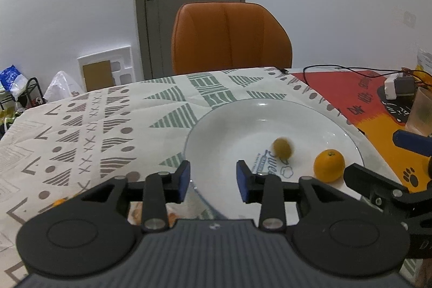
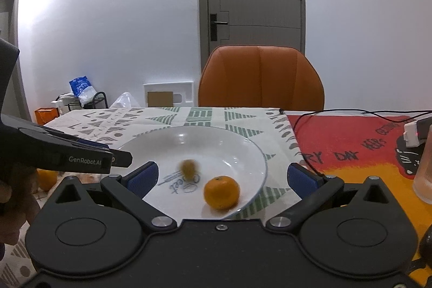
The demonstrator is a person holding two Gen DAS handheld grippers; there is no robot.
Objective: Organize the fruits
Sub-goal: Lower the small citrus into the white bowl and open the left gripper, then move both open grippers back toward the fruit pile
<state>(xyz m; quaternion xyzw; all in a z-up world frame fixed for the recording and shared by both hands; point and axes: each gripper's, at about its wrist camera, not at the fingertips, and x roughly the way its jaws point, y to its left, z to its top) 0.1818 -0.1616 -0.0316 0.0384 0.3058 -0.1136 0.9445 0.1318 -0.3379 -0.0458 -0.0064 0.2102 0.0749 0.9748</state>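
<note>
Both grippers are angled down over the plate (image 2: 251, 150) on the desk (image 1: 81, 126). The left gripper (image 1: 213, 180) is held with fingers apart, nothing pinched; the right gripper (image 2: 221, 174) is spread wide, empty too. An orange (image 2: 222, 192) and a blurry little brown fruit (image 2: 189, 168) are sat on the plate.

Plate (image 2: 251, 150) on table, orange (image 2: 221, 192) and smaller fruit (image 2: 188, 168) in it, chair (image 2: 260, 77) behind.
</note>
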